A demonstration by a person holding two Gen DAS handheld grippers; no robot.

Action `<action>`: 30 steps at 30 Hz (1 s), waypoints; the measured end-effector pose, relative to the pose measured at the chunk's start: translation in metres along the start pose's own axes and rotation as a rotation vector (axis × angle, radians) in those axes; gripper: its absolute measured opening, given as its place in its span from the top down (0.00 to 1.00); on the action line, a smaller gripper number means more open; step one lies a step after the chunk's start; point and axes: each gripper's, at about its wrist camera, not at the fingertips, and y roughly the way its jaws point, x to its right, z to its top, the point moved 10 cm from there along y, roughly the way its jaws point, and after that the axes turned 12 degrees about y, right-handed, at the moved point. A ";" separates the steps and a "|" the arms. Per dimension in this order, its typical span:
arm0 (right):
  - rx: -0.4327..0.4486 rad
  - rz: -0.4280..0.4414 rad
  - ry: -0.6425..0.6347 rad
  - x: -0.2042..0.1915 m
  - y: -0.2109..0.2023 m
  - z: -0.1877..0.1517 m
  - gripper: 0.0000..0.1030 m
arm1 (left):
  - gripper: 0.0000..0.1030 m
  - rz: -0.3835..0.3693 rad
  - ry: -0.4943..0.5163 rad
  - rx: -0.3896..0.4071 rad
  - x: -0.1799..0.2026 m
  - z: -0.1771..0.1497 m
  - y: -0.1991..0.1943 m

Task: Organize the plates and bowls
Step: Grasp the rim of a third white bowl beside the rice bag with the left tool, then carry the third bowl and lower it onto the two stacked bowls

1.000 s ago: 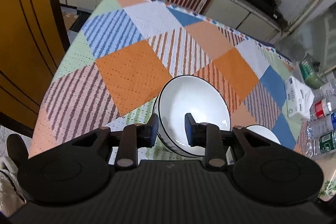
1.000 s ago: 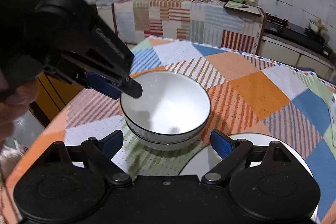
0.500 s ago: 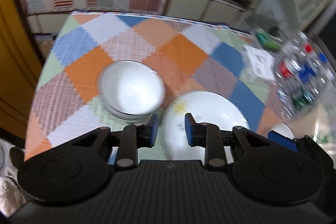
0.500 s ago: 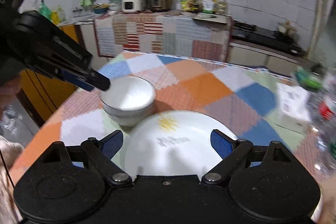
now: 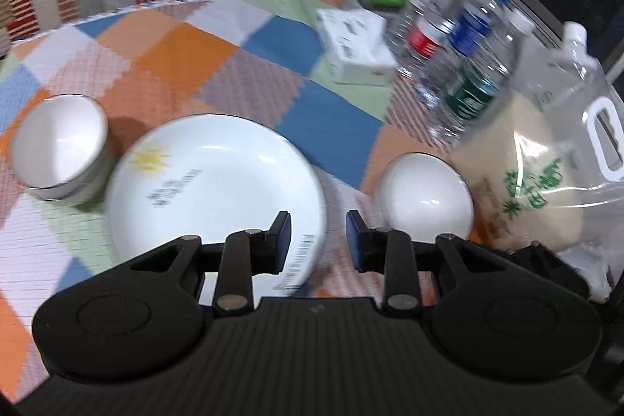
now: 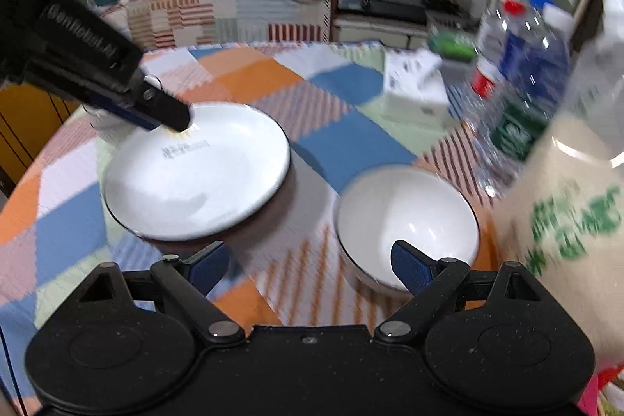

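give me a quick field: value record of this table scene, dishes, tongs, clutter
surface: round table under a patchwork cloth
plate: white plate with a sun motif, flat on the cloth
stacked bowls: white, left of the plate
single bowl: white, right of the plate, beside the rice bag
left tongs: open, empty, over the plate's right edge
right tongs: open wide, empty, close to the single bowl
clutter: water bottles, white box

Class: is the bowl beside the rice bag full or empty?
Empty. The bowl beside the bag shows a bare white inside with only light glints, in both views.
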 end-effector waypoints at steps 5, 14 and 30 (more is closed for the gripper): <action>-0.032 -0.037 0.022 0.025 0.007 -0.020 0.10 | 0.68 -0.028 0.043 -0.013 0.033 0.008 0.028; -0.080 -0.117 0.093 0.056 0.044 -0.030 0.10 | 0.63 -0.019 0.103 -0.061 0.063 0.002 0.082; 0.026 -0.102 0.156 0.071 0.074 -0.023 0.10 | 0.76 -0.068 0.022 -0.104 0.066 -0.012 0.116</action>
